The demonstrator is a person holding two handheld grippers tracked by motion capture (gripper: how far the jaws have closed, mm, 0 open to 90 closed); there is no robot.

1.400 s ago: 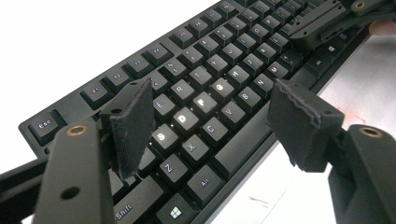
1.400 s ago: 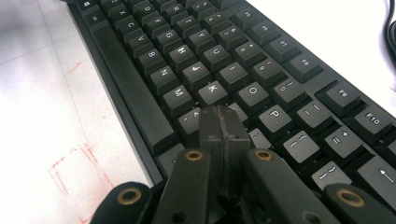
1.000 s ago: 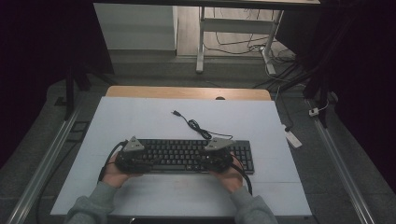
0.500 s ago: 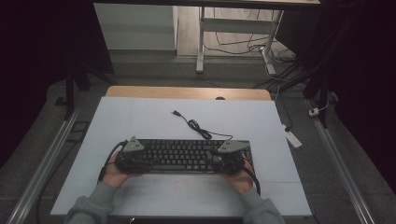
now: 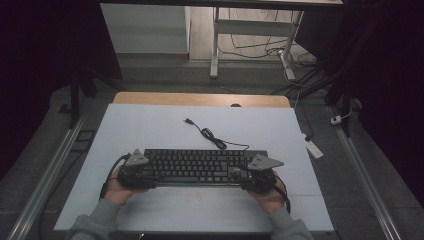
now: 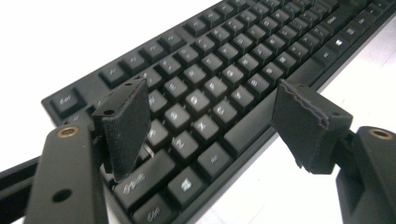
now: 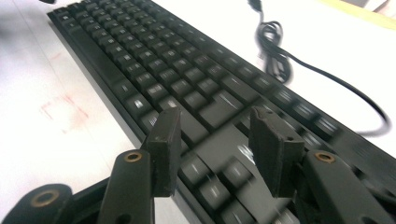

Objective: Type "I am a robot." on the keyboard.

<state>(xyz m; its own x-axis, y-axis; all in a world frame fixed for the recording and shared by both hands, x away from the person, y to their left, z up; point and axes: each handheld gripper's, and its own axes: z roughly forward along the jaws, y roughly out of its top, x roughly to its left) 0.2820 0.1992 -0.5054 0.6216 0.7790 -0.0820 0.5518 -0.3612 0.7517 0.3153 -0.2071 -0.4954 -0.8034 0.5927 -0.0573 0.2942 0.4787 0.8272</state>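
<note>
Lying flat near the desk's [image 5: 150, 125] near edge, the keyboard [image 5: 200, 166] looks rigid, light, slick plastic; left tool [image 6: 210, 116] and right tool [image 7: 215, 140] hover open at its ends, probably best gripping the thin end edges.

Your keyboard [image 5: 200, 167] sits on the desk [image 5: 150, 130] close to the front edge, lying parallel to it and roughly centred between the left and right edges. Its cable [image 5: 212, 136] runs off the back, coiling toward the middle of the desk. Your left gripper [image 5: 133, 172] is at the keyboard's left end and your right gripper [image 5: 257, 174] at its right end.
</note>
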